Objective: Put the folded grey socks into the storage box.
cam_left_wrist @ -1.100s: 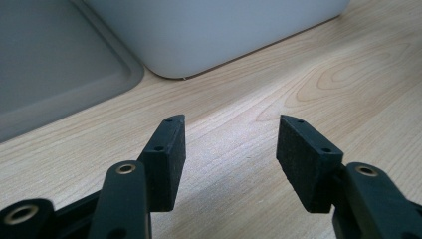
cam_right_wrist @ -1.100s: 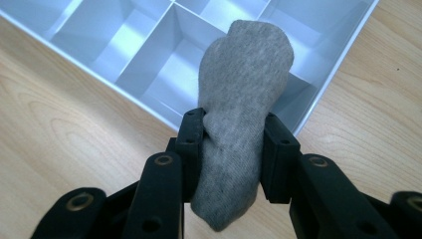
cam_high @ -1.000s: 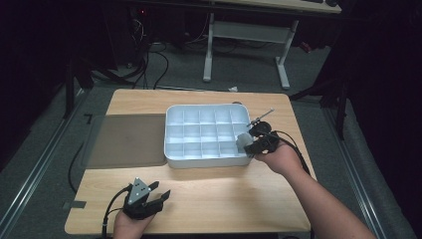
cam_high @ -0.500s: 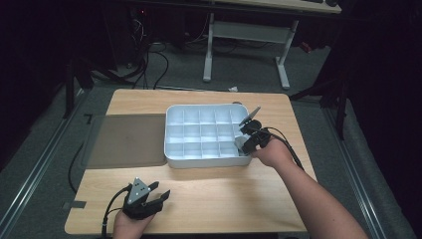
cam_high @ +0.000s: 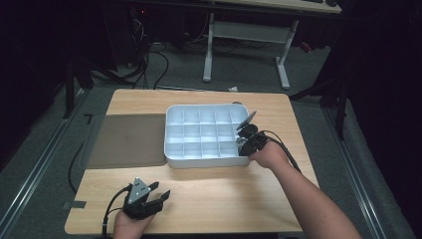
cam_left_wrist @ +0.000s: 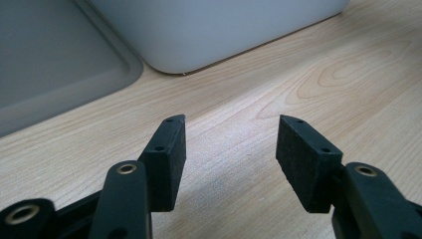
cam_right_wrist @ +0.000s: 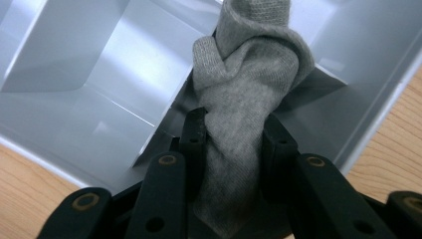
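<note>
A white tray (cam_high: 204,162) divided into several compartments sits in the middle of the wooden table (cam_high: 224,194). At its front right corner my right gripper (cam_high: 245,144) points down into a compartment. In the right gripper view, that gripper (cam_right_wrist: 236,124) is shut on a rolled grey sock (cam_right_wrist: 249,74), whose far end hangs over the tray's dividers (cam_right_wrist: 89,64). My left gripper (cam_high: 158,190) rests near the table's front left edge, apart from the tray. In the left gripper view its jaws (cam_left_wrist: 231,129) stand open over bare wood with nothing between them.
A flat grey mat (cam_high: 129,139) lies against the tray's left side, and it is also in the left gripper view (cam_left_wrist: 50,64) beside the tray's rounded corner (cam_left_wrist: 214,30). The other compartments I can see hold nothing. A desk frame and cables stand on the floor beyond the table.
My right gripper has sunk with the sock and come nearer the tray's front right corner. The left gripper has stayed where it was.
</note>
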Tool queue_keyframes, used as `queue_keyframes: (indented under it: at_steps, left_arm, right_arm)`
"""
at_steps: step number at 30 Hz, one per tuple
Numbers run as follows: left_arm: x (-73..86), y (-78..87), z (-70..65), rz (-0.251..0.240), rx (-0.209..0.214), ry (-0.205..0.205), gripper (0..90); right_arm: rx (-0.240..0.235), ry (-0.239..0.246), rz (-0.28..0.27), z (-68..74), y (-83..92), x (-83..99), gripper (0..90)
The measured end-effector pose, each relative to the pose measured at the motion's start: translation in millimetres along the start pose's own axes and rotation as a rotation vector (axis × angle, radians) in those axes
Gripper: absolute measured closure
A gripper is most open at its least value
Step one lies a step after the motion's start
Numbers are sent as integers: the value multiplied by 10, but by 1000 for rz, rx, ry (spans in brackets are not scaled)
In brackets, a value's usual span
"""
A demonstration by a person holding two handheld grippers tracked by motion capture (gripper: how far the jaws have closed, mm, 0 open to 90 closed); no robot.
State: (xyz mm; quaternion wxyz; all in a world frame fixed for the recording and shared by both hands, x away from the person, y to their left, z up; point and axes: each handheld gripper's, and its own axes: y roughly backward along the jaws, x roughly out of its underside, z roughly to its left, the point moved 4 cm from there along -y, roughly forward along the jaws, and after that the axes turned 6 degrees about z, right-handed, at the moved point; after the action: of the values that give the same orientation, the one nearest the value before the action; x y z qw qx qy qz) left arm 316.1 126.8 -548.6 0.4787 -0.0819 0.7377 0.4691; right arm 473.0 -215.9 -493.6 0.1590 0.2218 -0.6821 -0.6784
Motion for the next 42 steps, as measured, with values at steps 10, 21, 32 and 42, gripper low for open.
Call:
queue_keyframes:
  at_steps: [10,21,32,42]
  left_arm:
    - [2,-6,-3,2,3,2,459]
    - [3,-11,-9,5,5,0,459]
    - [3,-11,-9,5,6,0,459]
    - [2,-9,-9,7,6,-2,459]
  right_arm:
    - [-2,3,8,12,-79,-12,693]
    - [-4,0,10,29,-26,-28,635]
    - [-14,-19,2,3,51,-27,573]
    - [-19,-25,-12,-5,159,-35,514]
